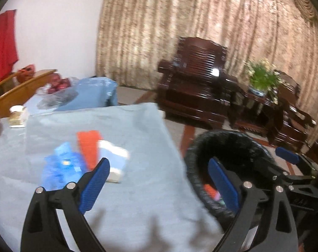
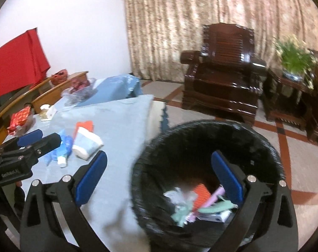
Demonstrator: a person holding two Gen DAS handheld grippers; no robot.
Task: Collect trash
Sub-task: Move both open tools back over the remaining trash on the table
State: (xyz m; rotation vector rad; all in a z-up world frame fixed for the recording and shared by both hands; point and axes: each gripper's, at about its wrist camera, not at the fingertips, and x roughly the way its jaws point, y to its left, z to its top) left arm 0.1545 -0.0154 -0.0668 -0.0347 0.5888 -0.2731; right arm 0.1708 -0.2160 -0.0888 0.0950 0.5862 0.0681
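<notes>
On the blue-covered table (image 2: 121, 121), three pieces of trash are seen bunched together: a crumpled blue wrapper (image 2: 63, 145), an orange packet (image 2: 84, 126) and a white tube (image 2: 86, 142). All are judged light; the wrapper soft and slippery, the tube stiffer and best taken across its middle. The left gripper (image 1: 159, 180) is held released and empty, near the pile. Open cloth lies between pile and table edge. The right gripper (image 2: 159, 178), jaws spread and empty, hangs over the black bin (image 2: 264, 147), partly filled, standing just beside the table.
</notes>
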